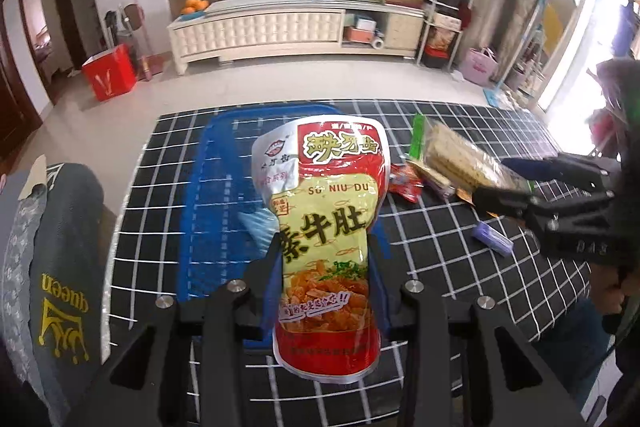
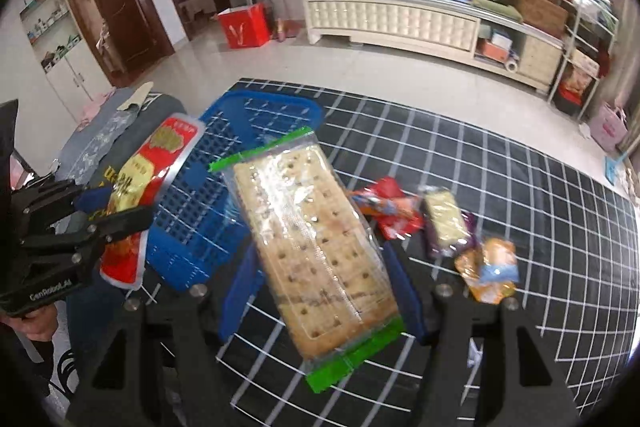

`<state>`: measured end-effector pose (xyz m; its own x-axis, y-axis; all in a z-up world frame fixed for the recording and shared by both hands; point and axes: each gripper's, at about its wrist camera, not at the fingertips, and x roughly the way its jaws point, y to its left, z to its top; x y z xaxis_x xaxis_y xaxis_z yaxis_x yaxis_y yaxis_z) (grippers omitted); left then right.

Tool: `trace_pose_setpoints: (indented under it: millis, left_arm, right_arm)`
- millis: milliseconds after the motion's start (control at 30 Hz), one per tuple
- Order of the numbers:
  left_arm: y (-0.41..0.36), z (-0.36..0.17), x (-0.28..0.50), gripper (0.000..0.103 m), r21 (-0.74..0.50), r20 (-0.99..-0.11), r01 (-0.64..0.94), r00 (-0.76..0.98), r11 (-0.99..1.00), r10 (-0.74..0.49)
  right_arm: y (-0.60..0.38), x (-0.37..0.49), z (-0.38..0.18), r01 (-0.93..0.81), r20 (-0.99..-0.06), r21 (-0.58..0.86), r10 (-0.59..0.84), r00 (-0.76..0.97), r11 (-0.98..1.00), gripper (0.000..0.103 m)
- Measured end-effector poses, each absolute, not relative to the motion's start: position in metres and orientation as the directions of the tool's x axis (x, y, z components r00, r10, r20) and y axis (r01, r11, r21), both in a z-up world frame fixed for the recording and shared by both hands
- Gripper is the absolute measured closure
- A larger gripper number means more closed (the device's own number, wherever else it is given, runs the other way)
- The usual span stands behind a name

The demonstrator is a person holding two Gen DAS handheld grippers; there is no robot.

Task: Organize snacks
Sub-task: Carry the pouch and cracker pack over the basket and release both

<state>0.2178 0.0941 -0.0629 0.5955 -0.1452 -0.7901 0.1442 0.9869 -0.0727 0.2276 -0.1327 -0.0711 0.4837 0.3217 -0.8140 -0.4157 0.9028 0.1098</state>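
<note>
My left gripper [image 1: 326,267] is shut on a red and yellow snack pouch [image 1: 326,227], held upright above the blue basket [image 1: 224,179]. From the right wrist view the same pouch [image 2: 140,179] hangs at the basket's [image 2: 260,115] left edge, in the left gripper [image 2: 112,211]. My right gripper [image 2: 320,275] is shut on a clear cracker pack [image 2: 312,227] with green ends, raised over the checked tablecloth beside the basket. In the left wrist view that cracker pack [image 1: 456,159] and the right gripper [image 1: 516,183] sit to the right.
On the black checked tablecloth [image 2: 520,187] lie a red packet [image 2: 390,207], a purple-wrapped bar [image 2: 446,223] and an orange packet [image 2: 490,269]. A grey cushion [image 1: 64,247] lies left of the table. Beyond the table stand a white TV cabinet [image 1: 280,27] and a red box [image 1: 109,75].
</note>
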Motion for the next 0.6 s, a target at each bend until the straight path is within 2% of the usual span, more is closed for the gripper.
trace_pose_setpoints:
  millis: [300,400,433,467,600]
  left_arm:
    - [0.134,-0.087,0.246,0.067,-0.088,-0.820,0.108,0.556,0.990,-0.133]
    - [0.140,-0.099,0.255,0.060,-0.109,-0.833,0.100,0.534,0.989,-0.145]
    - [0.144,-0.103,0.259,0.050,-0.109,-0.841,0.078,0.524,0.991,-0.133]
    - [0.147,-0.106,0.261,0.047,-0.109,-0.846,0.060,0.519,0.992,-0.124]
    - [0.166,-0.107,0.259,0.047,-0.188,-0.830,0.045,0.527,0.981,-0.183]
  right_arm:
    - [-0.067,0.242,-0.081,-0.386,-0.855,0.002,0.202,0.478,0.922,0.035]
    - [-0.056,0.245,-0.088,-0.371,-0.871,0.013,0.192,0.451,0.929,0.035]
    - [-0.052,0.245,-0.090,-0.365,-0.876,0.012,0.186,0.446,0.931,0.035]
    - [-0.048,0.245,-0.093,-0.364,-0.881,0.009,0.180,0.437,0.931,0.035]
    - [-0.030,0.239,-0.100,-0.392,-0.891,-0.011,0.168,0.421,0.920,0.035]
